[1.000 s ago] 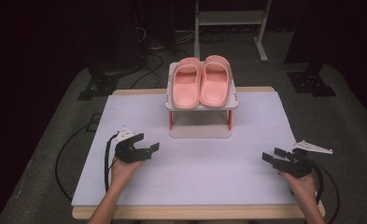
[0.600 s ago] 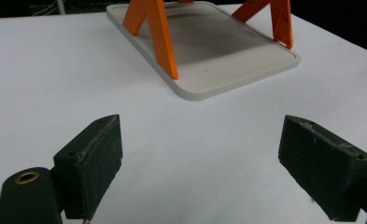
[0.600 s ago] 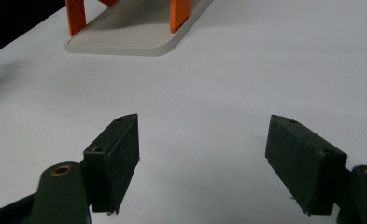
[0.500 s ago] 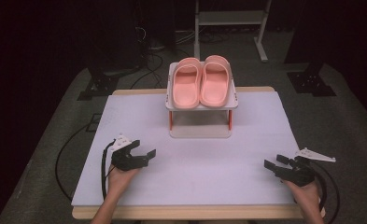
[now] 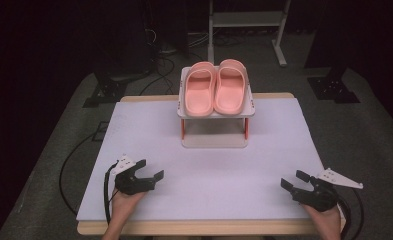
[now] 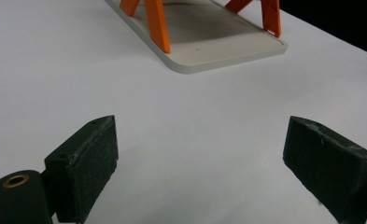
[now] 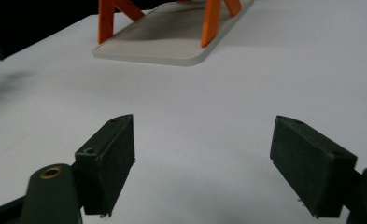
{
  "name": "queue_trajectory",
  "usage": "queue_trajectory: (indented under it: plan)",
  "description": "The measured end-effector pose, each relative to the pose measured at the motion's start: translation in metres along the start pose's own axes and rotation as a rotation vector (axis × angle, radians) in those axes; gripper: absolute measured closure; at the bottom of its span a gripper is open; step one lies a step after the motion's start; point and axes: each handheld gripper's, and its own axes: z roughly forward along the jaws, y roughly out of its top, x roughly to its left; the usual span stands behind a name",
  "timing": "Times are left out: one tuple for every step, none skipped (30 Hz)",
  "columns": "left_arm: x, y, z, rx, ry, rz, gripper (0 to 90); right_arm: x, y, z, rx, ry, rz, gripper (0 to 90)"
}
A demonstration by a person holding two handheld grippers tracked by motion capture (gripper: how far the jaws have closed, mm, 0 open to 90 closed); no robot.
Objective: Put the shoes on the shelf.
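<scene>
While both hands rested low at the near edge of the table [image 5: 134, 125], the white sheet covering it lay bare between them. A small two-level rack [image 5: 215, 141] stood toward the far edge, roughly midway between the left and right edges, its pale base plate flat on the sheet and its orange legs carrying a white top shelf. On that shelf sat a pair of pink slippers [image 5: 215, 90], side by side and touching, toes pointing toward the far edge. The left gripper [image 5: 151, 170] lay near the near-left corner, held by the person's left hand [image 5: 125, 205], its jaws spread wide with nothing between them; a grey three-cornered plate sat on top of it and a black cable looped off the left edge. The right gripper [image 5: 295, 180] lay near the near-right corner in the right hand [image 5: 326, 220], likewise released and gripping nothing, its grey plate jutting toward the right edge. Seen from the left gripper view, the black jaws stood well apart over bare sheet, with the rack's base and orange legs [image 6: 157, 23] ahead. From the right gripper view, the jaws gaped equally wide, the rack's base [image 7: 172, 39] farther off.
</scene>
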Motion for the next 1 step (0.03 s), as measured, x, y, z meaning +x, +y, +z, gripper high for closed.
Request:
queue_trajectory:
  plan:
    - [-0.0011, 0.0006, -0.0009, -0.005, 0.005, 0.003, 9.6, 0.0042, 0.0002, -0.0018, -0.003, -0.010, -0.041, 21.4]
